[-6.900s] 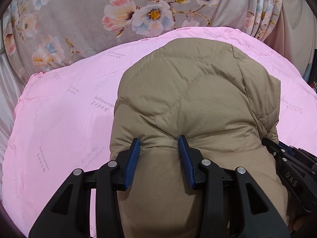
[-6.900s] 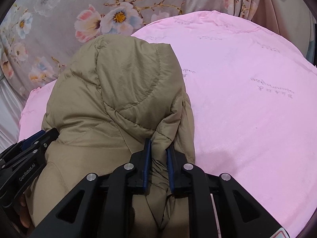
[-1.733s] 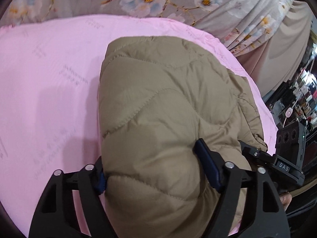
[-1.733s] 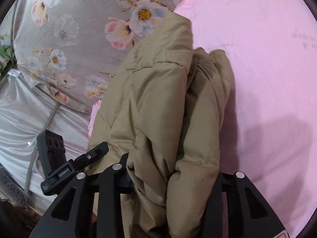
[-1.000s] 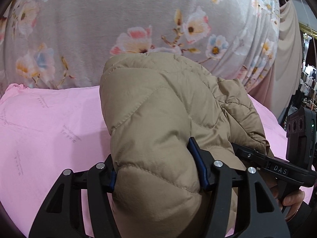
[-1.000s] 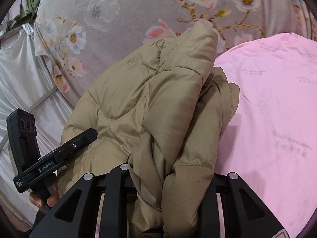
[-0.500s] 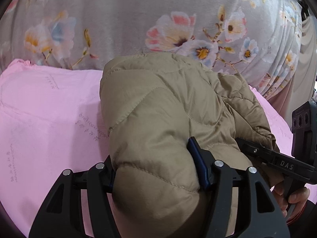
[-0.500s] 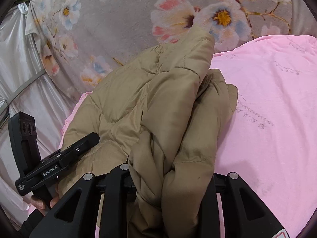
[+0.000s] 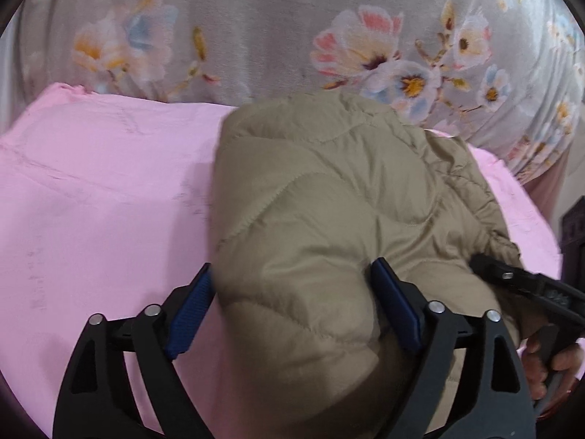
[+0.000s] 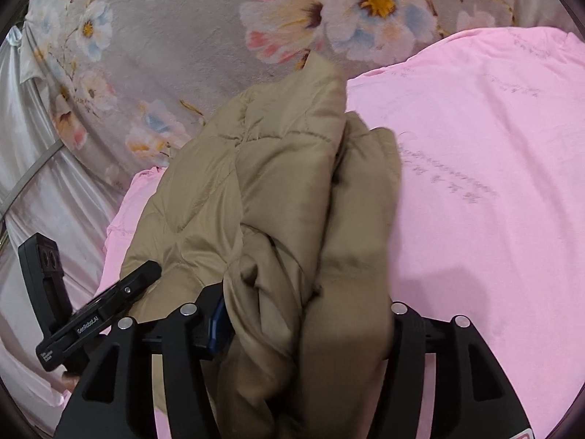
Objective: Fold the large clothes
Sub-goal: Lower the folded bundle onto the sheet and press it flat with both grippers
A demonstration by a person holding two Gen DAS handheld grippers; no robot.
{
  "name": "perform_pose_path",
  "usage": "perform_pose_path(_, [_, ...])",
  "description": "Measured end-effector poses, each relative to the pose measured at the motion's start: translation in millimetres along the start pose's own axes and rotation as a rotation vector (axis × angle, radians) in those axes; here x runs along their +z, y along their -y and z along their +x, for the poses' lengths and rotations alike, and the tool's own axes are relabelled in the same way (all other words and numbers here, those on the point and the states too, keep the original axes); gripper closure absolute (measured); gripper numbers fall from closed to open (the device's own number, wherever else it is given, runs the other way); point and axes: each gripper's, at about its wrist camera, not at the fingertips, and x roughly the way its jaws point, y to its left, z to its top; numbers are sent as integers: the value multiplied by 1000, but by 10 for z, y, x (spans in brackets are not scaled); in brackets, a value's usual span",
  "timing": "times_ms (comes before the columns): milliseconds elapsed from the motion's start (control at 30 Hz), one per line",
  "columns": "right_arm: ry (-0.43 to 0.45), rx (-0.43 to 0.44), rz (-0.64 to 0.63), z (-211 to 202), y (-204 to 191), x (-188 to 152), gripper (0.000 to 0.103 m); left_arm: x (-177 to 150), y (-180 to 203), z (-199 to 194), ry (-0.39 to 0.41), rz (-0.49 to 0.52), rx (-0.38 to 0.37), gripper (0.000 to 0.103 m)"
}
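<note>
The left gripper [image 9: 292, 311] is opening around the near end of the folded tan jacket [image 9: 329, 201], its blue pads [image 9: 190, 311] just clear of the fabric. The right gripper [image 10: 303, 314] is opening too, with the bunched jacket edge between its jaws. The jacket lies on the pink sheet [image 9: 91, 201], with a flowered curtain [image 9: 256, 29] behind.

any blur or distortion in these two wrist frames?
Left wrist: strong fisheye bulge with dark corners; floral curtain and pink sheet smeared soft, jacket fairly sharp. Right wrist: same bulge; jacket's near folds soft, sheet lettering legible, soft shadow right of the jacket.
</note>
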Motion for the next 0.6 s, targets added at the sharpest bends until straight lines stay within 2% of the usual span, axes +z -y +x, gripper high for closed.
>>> perform_pose_path(133, [131,-103,-45,-518,-123,48,44,136,38,-306,6,9,162,19])
perform_pose_path(167, [157,-112,-60,-593,-186,91,49,212,84,-395,23,14,201,19])
perform_pose_path(200, [168,-117,-81,-630,-269,144,66,276,123,-440,34,19,226,20])
perform_pose_path(233, [167,-140,-121,-627,-394,219,75,346,180,-473,40,23,249,25])
perform_pose_path(267, [163,-172,-161,-590,-517,285,89,419,241,-480,38,25,257,29])
perform_pose_path(300, [163,-188,-191,-541,-613,337,98,508,318,-458,26,22,245,36])
perform_pose_path(367, [148,-202,-236,-363,-775,432,101,622,433,-363,9,17,241,48])
perform_pose_path(433, [123,-213,-241,-144,-830,493,102,703,534,-166,-16,20,245,71])
perform_pose_path(467, [112,-229,-246,-26,-840,510,103,726,553,-17,-45,12,232,76])
perform_pose_path(500, [100,-260,-253,111,-830,520,103,727,552,107,-70,1,228,88])
perform_pose_path(533, [87,-281,-254,223,-805,517,103,712,559,215,-89,-4,232,95])
perform_pose_path(600, [54,-299,-234,444,-691,494,103,662,567,404,-85,11,266,96])
